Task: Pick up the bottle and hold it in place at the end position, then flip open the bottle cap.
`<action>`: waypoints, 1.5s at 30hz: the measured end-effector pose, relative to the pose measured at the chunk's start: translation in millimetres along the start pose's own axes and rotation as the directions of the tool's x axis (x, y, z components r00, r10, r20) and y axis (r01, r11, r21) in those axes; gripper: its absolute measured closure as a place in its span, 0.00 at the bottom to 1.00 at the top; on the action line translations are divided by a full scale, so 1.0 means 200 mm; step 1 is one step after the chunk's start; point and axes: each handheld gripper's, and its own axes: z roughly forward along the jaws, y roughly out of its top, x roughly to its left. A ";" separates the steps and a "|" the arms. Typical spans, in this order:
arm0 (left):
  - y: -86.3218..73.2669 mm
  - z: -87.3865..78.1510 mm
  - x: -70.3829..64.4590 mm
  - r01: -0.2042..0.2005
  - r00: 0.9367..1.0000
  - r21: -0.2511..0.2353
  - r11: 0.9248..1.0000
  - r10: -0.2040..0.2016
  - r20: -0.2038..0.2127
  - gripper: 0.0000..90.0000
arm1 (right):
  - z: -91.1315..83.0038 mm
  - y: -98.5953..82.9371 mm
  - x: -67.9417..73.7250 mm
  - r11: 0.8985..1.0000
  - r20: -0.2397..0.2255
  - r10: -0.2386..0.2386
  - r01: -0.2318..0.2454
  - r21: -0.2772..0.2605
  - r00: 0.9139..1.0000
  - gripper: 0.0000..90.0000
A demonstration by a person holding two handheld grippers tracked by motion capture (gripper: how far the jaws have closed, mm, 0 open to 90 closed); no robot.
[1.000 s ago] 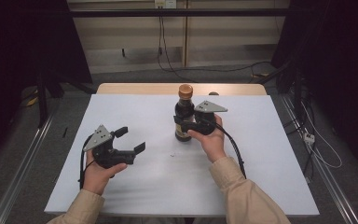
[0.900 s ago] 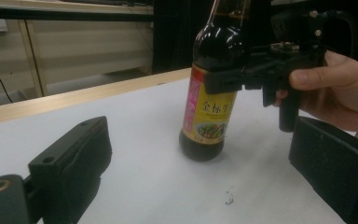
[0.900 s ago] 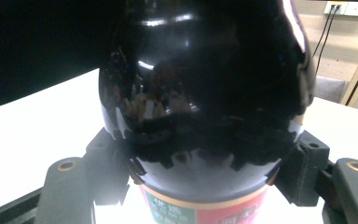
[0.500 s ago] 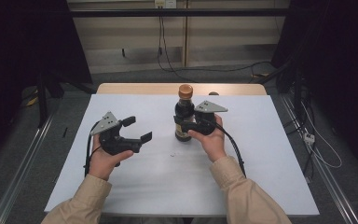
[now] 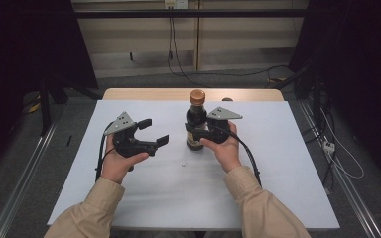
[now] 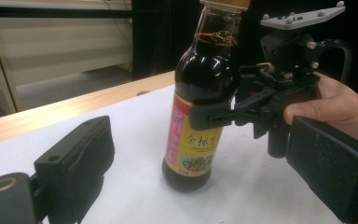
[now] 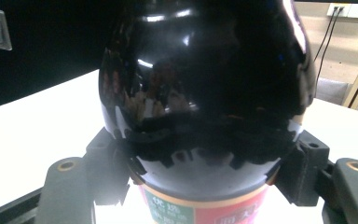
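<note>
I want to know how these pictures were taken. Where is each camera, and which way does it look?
High view: above the person's side, looking forward and down at the white table; both forearms, the left gripper and right gripper show.
Left gripper view: rides the open left gripper, facing the soy sauce bottle; its own jaws rise below.
Right gripper view: rides the right gripper, close against the bottle; its jaws press both sides.
All share the bottle.

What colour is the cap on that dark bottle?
Orange-brown. The cap tops the dark bottle and shows best in the high view.
</note>
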 end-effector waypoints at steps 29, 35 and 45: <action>0.15 0.18 0.02 -0.045 0.997 0.083 0.996 0.039 0.068 0.27 | 0.00 0.00 0.00 1.000 -0.005 -0.001 0.001 0.003 1.000 0.33; 0.16 0.20 0.03 -0.060 0.996 0.071 0.996 0.055 0.071 0.36 | 0.00 0.00 0.00 1.000 -0.003 0.000 0.000 0.002 1.000 0.33; 0.23 0.22 0.05 -0.060 0.996 0.052 0.997 0.057 0.066 0.51 | 0.00 0.00 0.00 1.000 -0.003 -0.001 0.001 0.002 1.000 0.33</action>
